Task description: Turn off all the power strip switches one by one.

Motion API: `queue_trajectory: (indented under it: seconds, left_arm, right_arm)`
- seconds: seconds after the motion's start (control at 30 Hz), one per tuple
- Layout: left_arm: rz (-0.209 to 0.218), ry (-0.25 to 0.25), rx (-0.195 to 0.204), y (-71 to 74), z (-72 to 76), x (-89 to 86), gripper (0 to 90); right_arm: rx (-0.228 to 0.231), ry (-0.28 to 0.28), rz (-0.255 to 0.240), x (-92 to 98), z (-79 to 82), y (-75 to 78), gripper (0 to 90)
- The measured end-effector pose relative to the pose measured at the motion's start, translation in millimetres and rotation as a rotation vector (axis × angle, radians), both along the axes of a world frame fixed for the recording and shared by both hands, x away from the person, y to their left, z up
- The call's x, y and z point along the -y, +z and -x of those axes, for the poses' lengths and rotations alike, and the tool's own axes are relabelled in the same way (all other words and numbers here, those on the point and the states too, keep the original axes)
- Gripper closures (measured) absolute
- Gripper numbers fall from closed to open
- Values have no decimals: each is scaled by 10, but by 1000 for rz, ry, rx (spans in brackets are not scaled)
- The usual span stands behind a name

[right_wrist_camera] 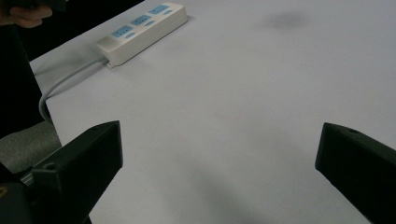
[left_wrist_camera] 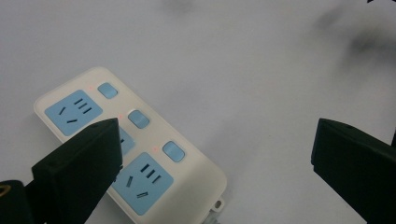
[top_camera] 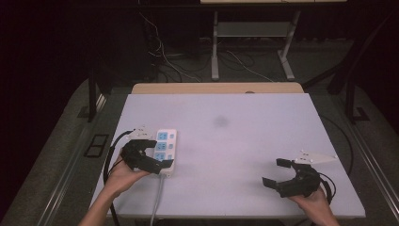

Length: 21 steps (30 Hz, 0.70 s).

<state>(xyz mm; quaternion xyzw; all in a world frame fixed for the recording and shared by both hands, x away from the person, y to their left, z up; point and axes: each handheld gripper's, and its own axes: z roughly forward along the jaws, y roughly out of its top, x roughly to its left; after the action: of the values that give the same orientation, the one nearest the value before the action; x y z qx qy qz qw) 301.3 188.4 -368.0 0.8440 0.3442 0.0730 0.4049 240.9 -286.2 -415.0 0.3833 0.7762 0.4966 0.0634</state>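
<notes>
Power strip (top_camera: 165,151) lies flat at counter's (top_camera: 244,141) left edge, sockets up, cord (top_camera: 156,200) trailing off near side. Left claw (top_camera: 151,153) hovers over it, jaws spread wide, likely lining up on switches (left_wrist_camera: 138,118). Right claw (top_camera: 278,172) waits released, near right, well apart.

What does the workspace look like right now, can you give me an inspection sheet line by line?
Surface: pale tabletop, bare apart from a faint dark smudge.
Job's things: white power strip with three blue sockets and three blue switches at the left side, nothing plugged in.
Clutter: nothing seen.
Grippers: left gripper over the power strip, jaws open, gripping nothing; right gripper above bare table at the right, jaws open and empty.
Cables: the strip's grey cord runs off the near edge; a black cable trails from the left gripper.
Surroundings: dark room, another table's legs and loose wires on the floor behind.
</notes>
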Motion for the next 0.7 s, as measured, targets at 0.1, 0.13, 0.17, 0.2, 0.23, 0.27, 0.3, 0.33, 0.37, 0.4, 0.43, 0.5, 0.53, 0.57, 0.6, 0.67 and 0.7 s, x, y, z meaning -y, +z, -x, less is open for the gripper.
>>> queue_trajectory:
  seconds: [0.1,0.13,0.17,0.2,0.23,0.27,0.3,0.33,0.37,0.4,0.43,0.5,0.53,0.57,0.6,0.67,0.7]
  left_arm:
    - [-9,0,-10,-8,-48,-4,14]
    - [-13,-3,-15,-11,-64,-5,20]
    - [-14,-6,-16,-16,-78,-4,30]
    - [-21,-9,-19,-19,-93,-6,49]
    - [-20,-7,-22,-25,-106,-4,63]
    - [-23,-6,-26,-29,-118,-4,76]
    - [-29,-7,-28,-32,-130,-8,90]
    - [-29,-6,-31,-38,-141,-6,108]
    - [-34,-9,-31,-42,-152,-8,126]
    - [-35,-7,-34,-46,-159,-6,133]
    - [-36,-9,-38,-49,-167,-5,139]
    - [-35,-7,-42,-59,-180,0,164]
    - [-36,-6,-45,-65,-187,3,181]
    - [-41,-9,-46,-71,-196,4,202]
    - [-43,-9,-49,-78,-202,7,221]
    - [-49,-8,-49,-91,-217,15,269]
    - [-52,-5,-50,-98,-223,19,299]
  right_arm:
    - [1,0,0,0,1,0,5]
    - [2,0,0,0,1,0,5]
    - [2,-1,1,2,1,0,5]
    - [1,-1,0,2,2,-1,5]
    - [1,-1,0,2,2,-1,5]
    - [0,-2,1,2,1,-2,5]
    - [0,-3,1,2,1,-2,5]
    - [1,-3,0,0,1,-2,5]
    - [1,-3,1,-2,1,-2,5]
    - [1,-1,2,-4,1,-3,5]
    - [1,0,3,-5,0,-3,5]
    - [3,1,3,-7,0,-4,5]
    - [4,1,2,-7,0,-4,5]
    - [4,1,3,-6,0,-3,5]
    - [3,1,3,-6,0,-4,5]
    - [2,1,2,-5,0,-5,5]
    - [3,1,2,-6,0,-7,5]
